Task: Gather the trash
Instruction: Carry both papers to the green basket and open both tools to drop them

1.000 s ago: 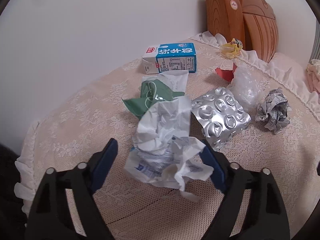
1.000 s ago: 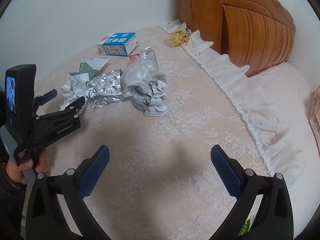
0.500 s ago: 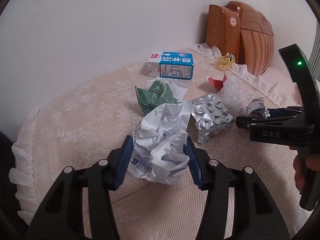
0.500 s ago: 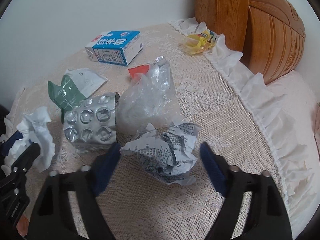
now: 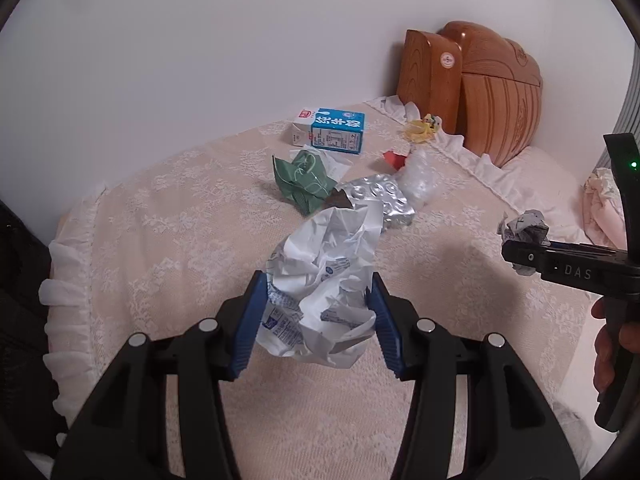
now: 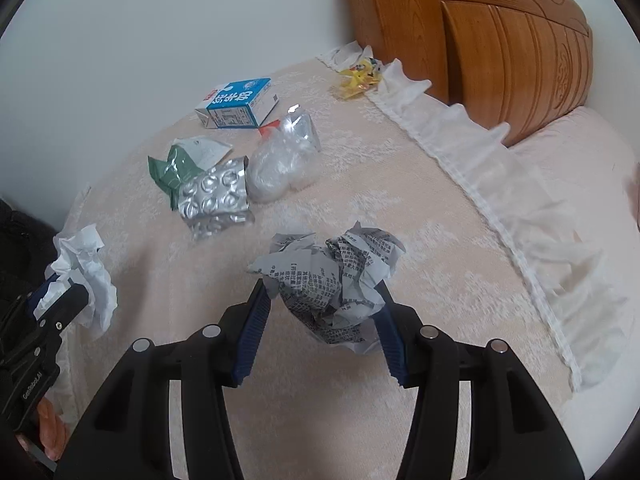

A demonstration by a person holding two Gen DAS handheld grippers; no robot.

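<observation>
1. My left gripper point(image 5: 316, 312) is clamped on a crumpled white paper point(image 5: 324, 276); the blue pads press it from both sides, and the wad sticks up above the fingers.
2. My right gripper point(image 6: 322, 320) is clamped on a ball of printed newspaper point(image 6: 336, 276), its pads squeezing the lower part of the ball.
3. Both wads look lifted clear of the bedspread point(image 6: 400, 200), though I cannot tell how far.
4. The rest of the trash lies on the bedspread farther off: a silver blister pack point(image 6: 214, 200), with a green wrapper point(image 6: 172, 168) touching its far-left edge and a clear plastic bag point(image 6: 284, 160) just beside it on the right.
5. A blue and white milk carton point(image 6: 236, 104) lies on its side beyond them, near the wall.
6. A yellow wrapper point(image 6: 358, 76) sits by the white frill, close to the wooden headboard point(image 6: 480, 40).
</observation>
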